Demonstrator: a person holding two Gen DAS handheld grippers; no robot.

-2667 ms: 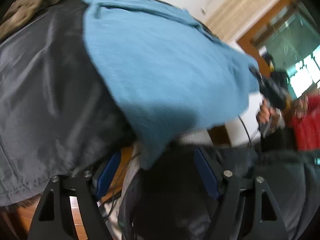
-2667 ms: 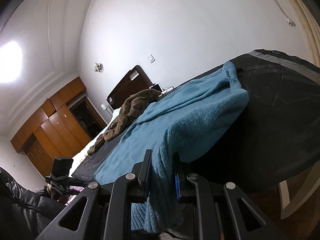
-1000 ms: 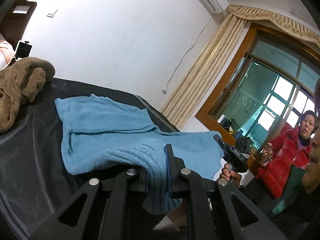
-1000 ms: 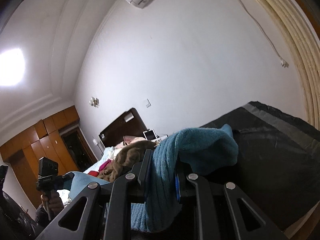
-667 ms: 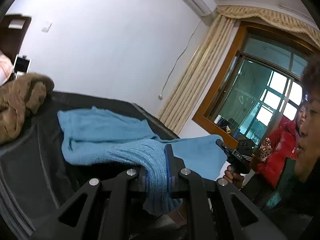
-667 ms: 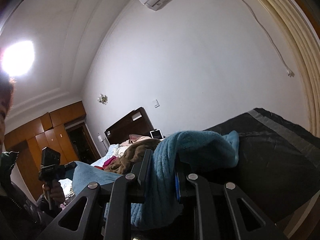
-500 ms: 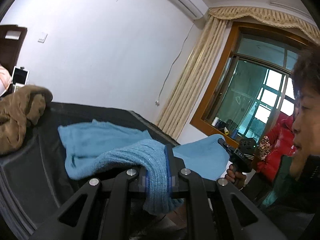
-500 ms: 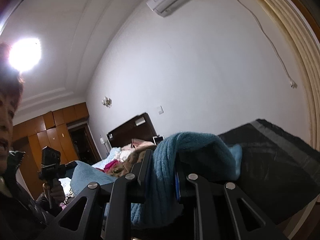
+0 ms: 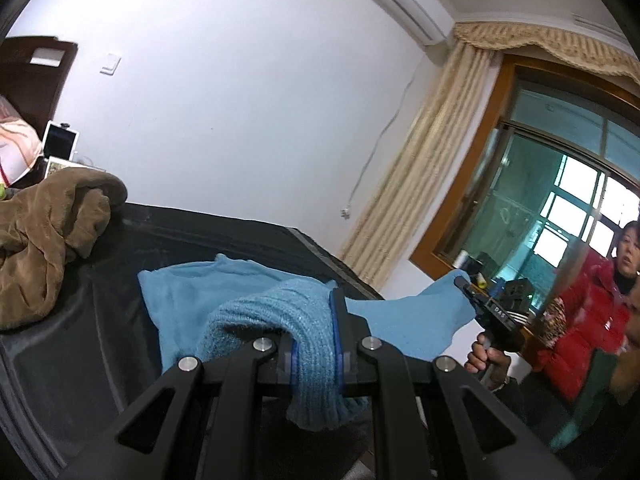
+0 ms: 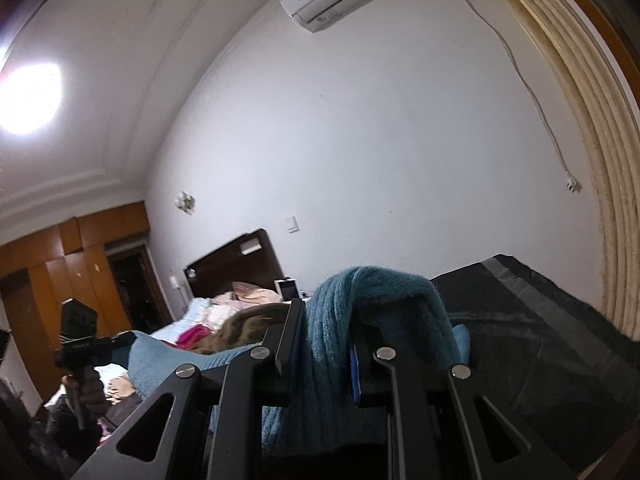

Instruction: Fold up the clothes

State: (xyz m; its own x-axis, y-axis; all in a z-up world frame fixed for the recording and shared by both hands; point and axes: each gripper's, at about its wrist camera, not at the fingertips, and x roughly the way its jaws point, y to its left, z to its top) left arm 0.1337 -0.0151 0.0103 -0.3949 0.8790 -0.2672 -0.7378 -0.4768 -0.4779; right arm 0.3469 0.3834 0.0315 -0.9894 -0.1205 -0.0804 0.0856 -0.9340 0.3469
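The blue sweater point(image 9: 224, 292) is no more than partly folded, as far as I can judge: one part of it lies on the black-covered bench point(image 9: 80, 320) at the centre of the left wrist view, while two of its edges are raised off the cloth, so the fold in hand has not been laid down and any smoothing or further folds are left to do. The sweater is a thick, ribbed knit, soft and limp; it drapes over the fingers in a rounded hump and hangs down below them, and between the two grips it stretches as a loose sheet toward the right of the left wrist view. The left claw point(image 9: 316, 354) is closed on a bunched edge of it at the lower centre of that frame, and the right claw point(image 10: 326, 354) is likewise clamped on a ribbed edge at the lower centre of its own frame. A brown garment point(image 9: 48, 236) lies crumpled at the left of the left wrist view, apart from the sweater and not yet folded. Beyond are a bed point(image 10: 208, 312), a white wall, a curtain point(image 9: 416, 168) and a person in a red coat point(image 9: 588, 320) at the right edge.
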